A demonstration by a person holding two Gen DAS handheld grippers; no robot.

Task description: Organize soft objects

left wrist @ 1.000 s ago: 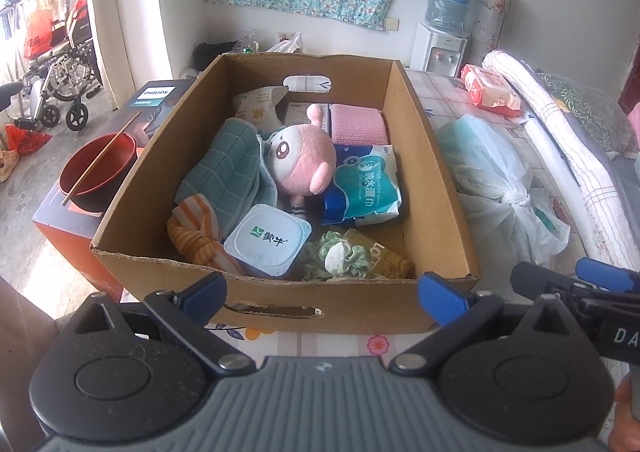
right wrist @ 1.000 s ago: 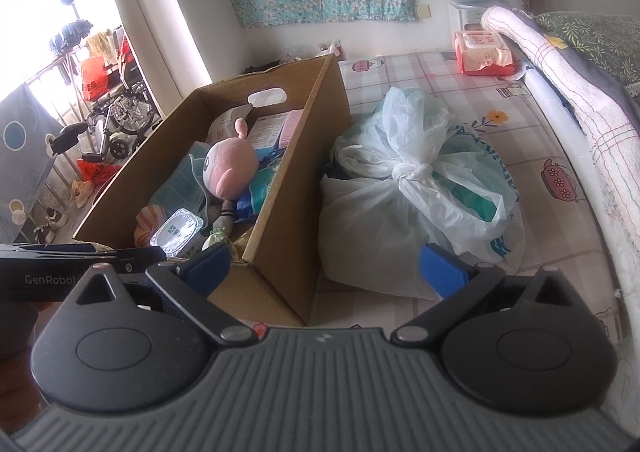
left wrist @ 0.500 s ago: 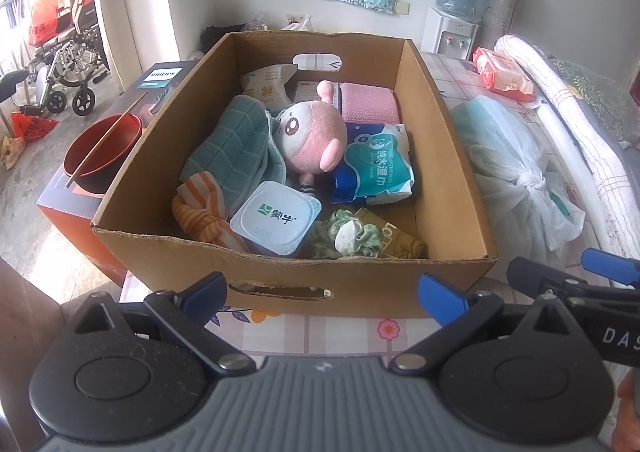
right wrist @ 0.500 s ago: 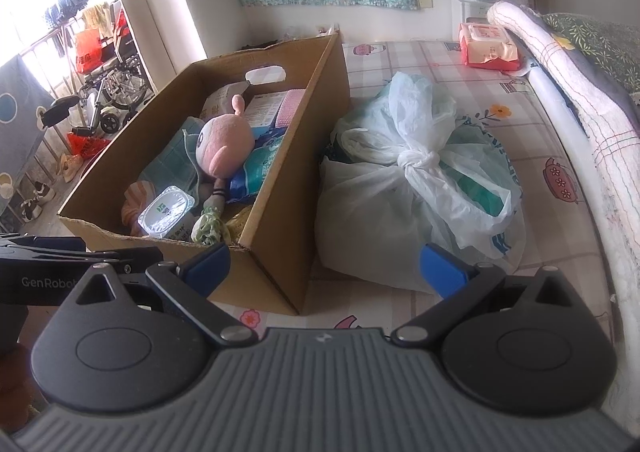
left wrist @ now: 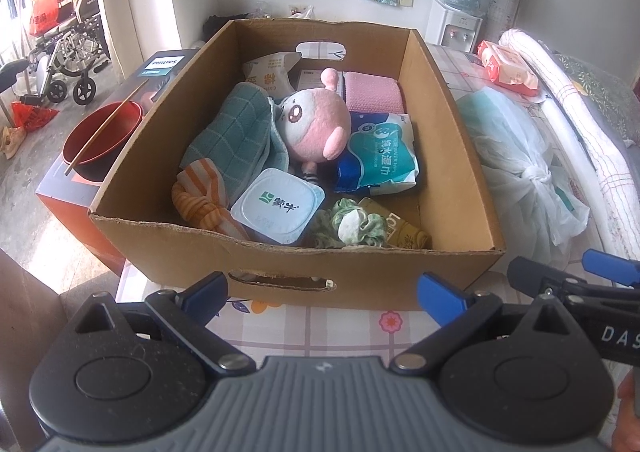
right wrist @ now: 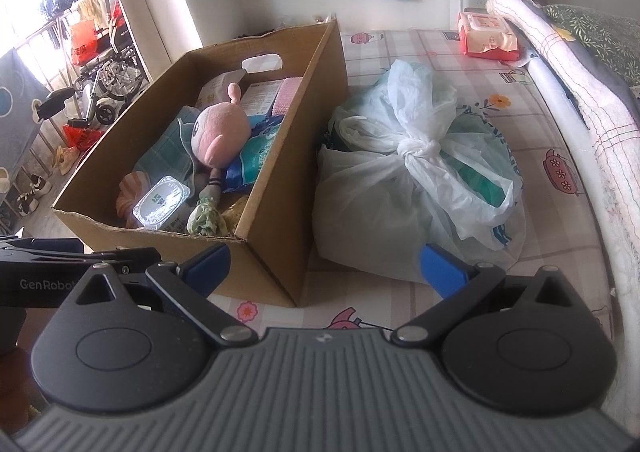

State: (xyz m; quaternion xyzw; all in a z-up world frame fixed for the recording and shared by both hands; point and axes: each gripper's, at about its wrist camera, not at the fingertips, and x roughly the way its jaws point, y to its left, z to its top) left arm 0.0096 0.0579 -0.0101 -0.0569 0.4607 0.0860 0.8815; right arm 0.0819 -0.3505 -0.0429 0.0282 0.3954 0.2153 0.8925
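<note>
An open cardboard box (left wrist: 280, 272) (right wrist: 276, 252) stands on a patterned cloth. Inside lie a pink plush toy (left wrist: 316, 126) (right wrist: 220, 134), a teal checked cloth (left wrist: 234, 138), an orange striped cloth (left wrist: 200, 200), a pink folded towel (left wrist: 374, 94), a blue wipes pack (left wrist: 378, 158), a white yoghurt tub (left wrist: 278, 210) and a green scrunchie (left wrist: 352, 224). My left gripper (left wrist: 322, 298) hovers open in front of the box's near wall, holding nothing. My right gripper (right wrist: 324, 270) is open too, near the box's front right corner, facing a knotted white plastic bag (right wrist: 412, 176).
A red bowl with chopsticks (left wrist: 102, 138) rests on an orange carton left of the box. A red wipes pack (right wrist: 486, 36) lies at the back. Rolled bedding (right wrist: 560, 92) lines the right side. A wheelchair (left wrist: 68, 60) and water dispenser (left wrist: 456, 24) stand behind.
Both grippers have pulled back and risen a little, so the box sits farther away and more of its front wall and the cloth below show. Both stay open.
</note>
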